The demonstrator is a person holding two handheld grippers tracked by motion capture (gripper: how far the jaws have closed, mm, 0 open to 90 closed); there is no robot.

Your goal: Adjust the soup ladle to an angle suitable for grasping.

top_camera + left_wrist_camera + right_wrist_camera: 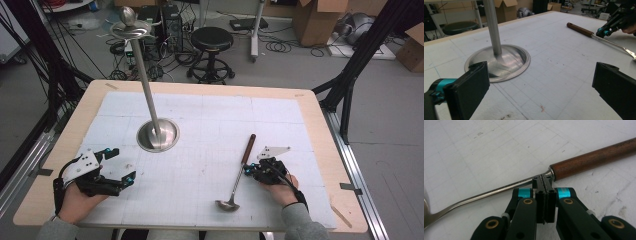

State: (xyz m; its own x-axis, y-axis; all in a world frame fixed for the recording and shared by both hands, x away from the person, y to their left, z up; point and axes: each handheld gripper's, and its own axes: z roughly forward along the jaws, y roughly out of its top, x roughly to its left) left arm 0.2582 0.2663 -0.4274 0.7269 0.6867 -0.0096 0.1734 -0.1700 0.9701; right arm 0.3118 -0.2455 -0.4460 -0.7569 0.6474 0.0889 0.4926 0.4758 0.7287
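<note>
I am pinching the ladle (499, 190) with my right gripper (544, 180), jaws pressed together on its thin steel shank beside the wooden handle (594, 160); it is lying flat on the table mat (210, 125). Stiff, bowl-heavy, slippery steel. My left gripper (117, 165) is resting spread, holding nothing.

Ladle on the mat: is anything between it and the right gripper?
No. The right gripper is shut, its tips at the ladle where the metal shaft meets the wooden handle. Whether they clamp the shaft cannot be told.

The ladle's (499, 192) bowl runs off the left edge of the right gripper view, its handle end off the right.
</note>
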